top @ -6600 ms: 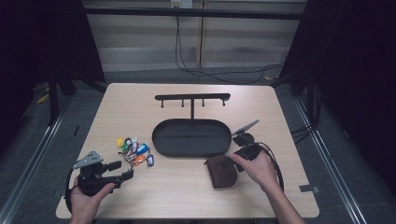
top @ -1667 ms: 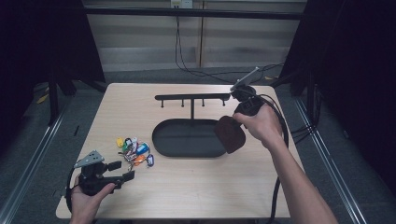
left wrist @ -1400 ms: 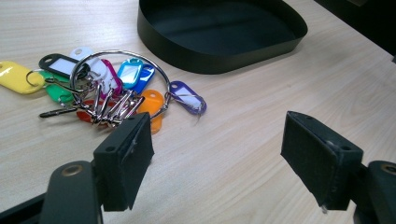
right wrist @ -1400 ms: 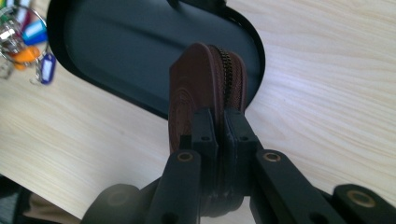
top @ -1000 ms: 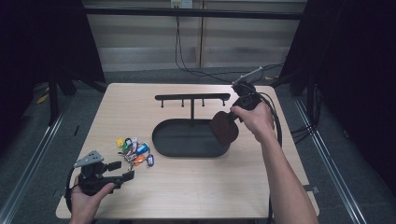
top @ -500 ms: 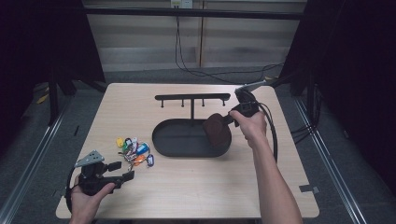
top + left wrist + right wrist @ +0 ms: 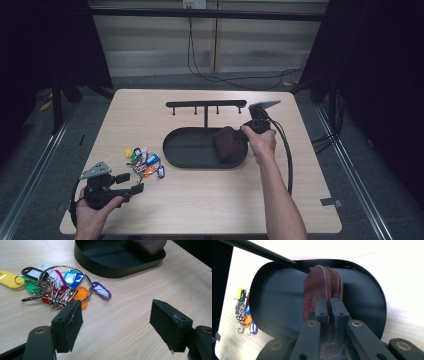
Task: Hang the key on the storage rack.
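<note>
Brown zipped pouch (image 7: 322,290) is held pinched in the right claw (image 7: 330,315) over the black oval tray (image 7: 274,300), not yet released; left claw (image 7: 116,325) is held wide open, empty, near the key ring (image 7: 62,287).

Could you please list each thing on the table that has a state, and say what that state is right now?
Brown zip pouch: zipped shut, on edge, gripped by the right tongs over the tray.
Black oval tray: bare apart from the pouch.
Key bunch: loose on the table, untouched.
Left tongs: open, holding nothing.
Hook rack: nothing hanging.
</note>
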`<state>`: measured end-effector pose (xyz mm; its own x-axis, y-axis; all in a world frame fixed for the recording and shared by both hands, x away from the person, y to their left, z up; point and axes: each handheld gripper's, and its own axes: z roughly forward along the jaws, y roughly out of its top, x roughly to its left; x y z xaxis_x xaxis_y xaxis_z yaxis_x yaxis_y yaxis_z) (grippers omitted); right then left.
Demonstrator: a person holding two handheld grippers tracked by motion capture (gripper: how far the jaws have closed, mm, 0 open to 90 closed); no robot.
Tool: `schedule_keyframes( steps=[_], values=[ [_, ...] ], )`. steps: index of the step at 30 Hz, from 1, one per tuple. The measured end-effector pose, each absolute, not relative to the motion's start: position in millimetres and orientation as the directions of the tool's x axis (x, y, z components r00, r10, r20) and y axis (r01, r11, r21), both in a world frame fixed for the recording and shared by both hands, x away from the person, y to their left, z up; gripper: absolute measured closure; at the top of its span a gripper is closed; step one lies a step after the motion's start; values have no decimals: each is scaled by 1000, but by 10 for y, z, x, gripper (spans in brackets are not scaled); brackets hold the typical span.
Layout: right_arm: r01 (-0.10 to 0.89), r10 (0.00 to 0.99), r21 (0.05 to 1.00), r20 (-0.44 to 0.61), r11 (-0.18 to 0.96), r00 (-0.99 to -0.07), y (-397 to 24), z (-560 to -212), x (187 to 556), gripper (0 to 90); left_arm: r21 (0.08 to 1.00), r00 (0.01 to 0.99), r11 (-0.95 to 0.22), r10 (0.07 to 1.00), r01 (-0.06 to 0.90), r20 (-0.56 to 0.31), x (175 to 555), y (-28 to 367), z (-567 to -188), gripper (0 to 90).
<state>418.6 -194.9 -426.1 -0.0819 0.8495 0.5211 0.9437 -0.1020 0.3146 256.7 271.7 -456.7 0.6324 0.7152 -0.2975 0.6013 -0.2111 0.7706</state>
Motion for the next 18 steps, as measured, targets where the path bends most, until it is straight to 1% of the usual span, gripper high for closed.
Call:
schedule_keyframes(
  steps=[5, 9, 11, 16, 18],
  values=[
    [943, 890, 326, 446, -67, -91, -1926, -4300, 4171, 839, 771, 634, -214, 715, 601, -296, 2565, 2711, -4567, 261],
    [943, 890, 325, 447, -69, -89, -1924, -4355, 4169, 827, 770, 634, -214, 715, 601, -296, 2565, 2712, -4566, 262],
    [940, 895, 333, 438, -79, -80, -1953, -4414, 4164, 819, 771, 633, -212, 715, 600, -296, 2564, 2716, -4567, 263],
    [941, 911, 327, 408, -85, -60, -2002, -4434, 4156, 806, 769, 633, -212, 714, 603, -299, 2571, 2718, -4569, 263],
    [941, 913, 332, 402, -72, -72, -2006, -4428, 4150, 794, 771, 635, -213, 714, 600, -296, 2566, 2713, -4566, 263]
  ],
)
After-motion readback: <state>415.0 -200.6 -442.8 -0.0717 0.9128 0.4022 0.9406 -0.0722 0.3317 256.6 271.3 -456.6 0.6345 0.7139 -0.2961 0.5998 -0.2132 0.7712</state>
